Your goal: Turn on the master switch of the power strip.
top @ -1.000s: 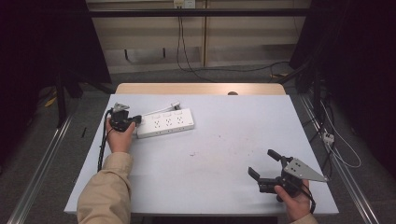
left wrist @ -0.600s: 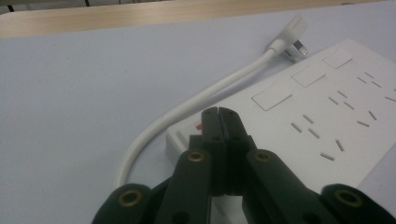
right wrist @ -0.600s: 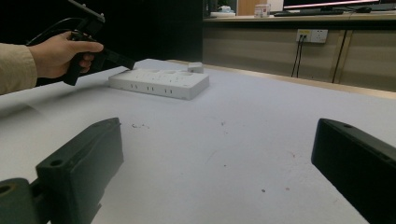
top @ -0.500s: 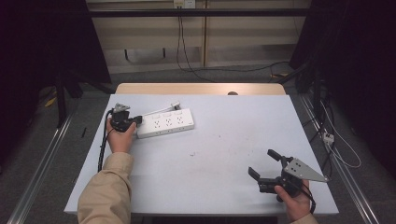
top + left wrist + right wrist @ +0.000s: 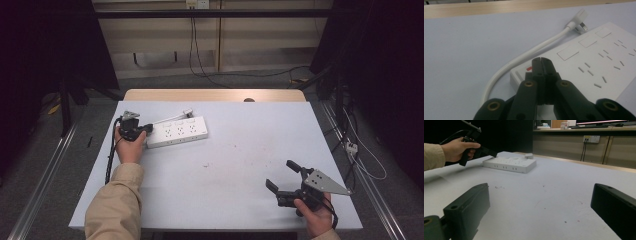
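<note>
White power strip (image 5: 177,132) lies flat, upper left of the surface (image 5: 230,170) in the high view, its cord (image 5: 524,60) curling back to the plug (image 5: 579,21) beside it. Left gripper (image 5: 541,60) jaws fully closed, nothing between them, tips over the strip's switch end. Right gripper (image 5: 283,176) lower right, jaws wide, empty, well apart from the strip.

Smooth plastic power strip (image 5: 596,62) (white), matt table (image 5: 240,175)

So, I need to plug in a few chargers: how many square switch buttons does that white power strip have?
3, in a row along the far edge of the white plastic power strip: near, middle, far.
</note>
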Tool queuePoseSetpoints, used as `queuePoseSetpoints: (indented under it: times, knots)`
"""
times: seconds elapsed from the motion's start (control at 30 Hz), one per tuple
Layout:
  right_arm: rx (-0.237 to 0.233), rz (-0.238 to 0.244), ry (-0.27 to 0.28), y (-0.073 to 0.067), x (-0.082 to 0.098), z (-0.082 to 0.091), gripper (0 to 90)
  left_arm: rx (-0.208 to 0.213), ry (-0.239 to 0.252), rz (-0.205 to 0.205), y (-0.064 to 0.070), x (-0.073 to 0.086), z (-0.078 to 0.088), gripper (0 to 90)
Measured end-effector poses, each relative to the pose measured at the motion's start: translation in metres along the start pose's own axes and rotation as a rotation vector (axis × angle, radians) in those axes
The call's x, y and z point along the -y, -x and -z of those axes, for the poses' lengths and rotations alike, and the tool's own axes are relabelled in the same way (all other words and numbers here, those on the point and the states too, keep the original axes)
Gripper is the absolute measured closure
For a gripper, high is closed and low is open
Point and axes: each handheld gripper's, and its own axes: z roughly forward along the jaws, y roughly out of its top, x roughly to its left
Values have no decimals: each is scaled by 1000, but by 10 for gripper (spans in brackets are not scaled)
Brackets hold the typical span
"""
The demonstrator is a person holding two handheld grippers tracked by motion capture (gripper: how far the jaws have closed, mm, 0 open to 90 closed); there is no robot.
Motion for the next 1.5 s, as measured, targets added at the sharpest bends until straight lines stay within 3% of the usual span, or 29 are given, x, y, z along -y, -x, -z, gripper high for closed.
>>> queuePoseSetpoints:
  times: [0.4,0.93,1.5]
  knots:
    - [0,3,0,0,0,0,17,9,-4,17,-1,0,0,900]
    - [4,0,5,1,-1,1,17,-1,-20,-1,0,-1,-1,900]
    - [2,0,4,1,-1,0,17,7,-10,29,0,-3,1,900]
